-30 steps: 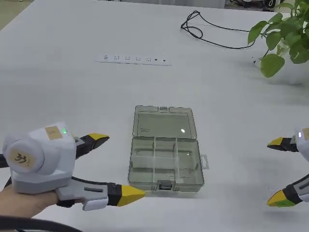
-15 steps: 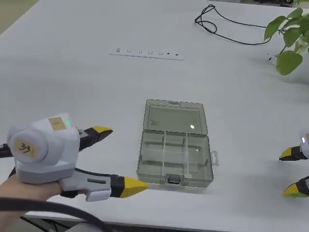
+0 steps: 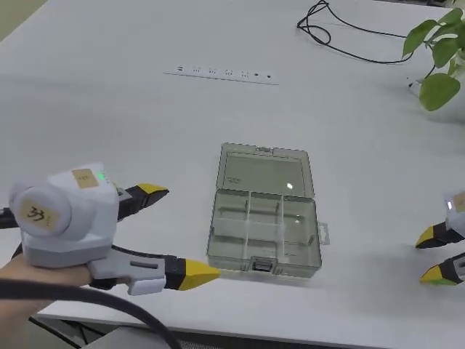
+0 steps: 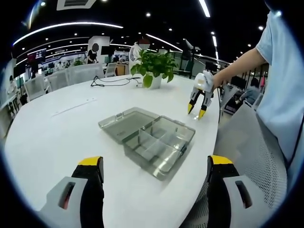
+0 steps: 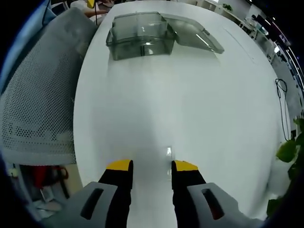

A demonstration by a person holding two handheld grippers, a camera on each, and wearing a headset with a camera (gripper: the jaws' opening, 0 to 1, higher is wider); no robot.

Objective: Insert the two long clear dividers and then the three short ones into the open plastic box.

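left tool point(image 3: 176, 231), sticker point(image 3: 33, 216) reads "33", jaws wide, left of open box point(image 3: 290, 267); right tool point(image 3: 429, 256) right of it, narrow gap, empty.

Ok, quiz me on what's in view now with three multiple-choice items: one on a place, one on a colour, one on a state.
1. In the head view, where is the plant from the box?
A. beyond it, to the right
B. nearer than it, to the left
C. right against it

2. What colour are the left claw's tips?
A. red
B. yellow
C. green

3. How is the lid?
A. shut
B. taken off, lying apart
C. open, flat on the table

Answers:
1 A: the plant sits at the upper right of the view, and the box is in the middle.
2 B: both tips are yellow.
3 C: the lid lies flat, joined to the box's far edge.
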